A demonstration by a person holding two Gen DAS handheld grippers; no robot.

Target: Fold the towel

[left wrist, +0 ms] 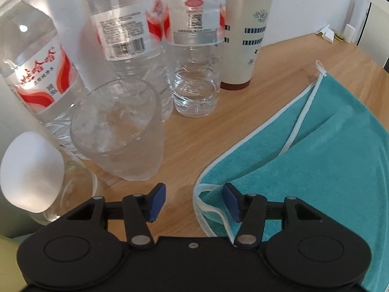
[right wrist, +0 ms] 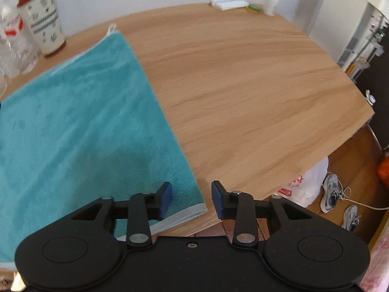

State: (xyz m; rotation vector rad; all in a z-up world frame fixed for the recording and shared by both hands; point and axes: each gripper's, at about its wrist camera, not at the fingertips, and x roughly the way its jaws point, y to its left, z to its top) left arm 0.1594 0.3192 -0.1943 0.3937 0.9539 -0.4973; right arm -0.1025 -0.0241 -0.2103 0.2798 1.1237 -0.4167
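Teal towel (right wrist: 80,121) flat on wooden table (right wrist: 243,85), left gripper (left wrist: 194,202) low, released, its near-left corner between the fingers, right gripper (right wrist: 190,200) released, straddling its near-right corner, bottles (left wrist: 192,48) and cup (left wrist: 248,31) ahead-left.

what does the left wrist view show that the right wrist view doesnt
Only the left wrist view: a clear glass, a white egg-like thing, the towel's doubled left corner and the open left gripper.
Only the right wrist view: the towel's near right corner, the floor with shoes and a bag, and the open right gripper.
Both: the teal towel, table, patterned cup and bottles.
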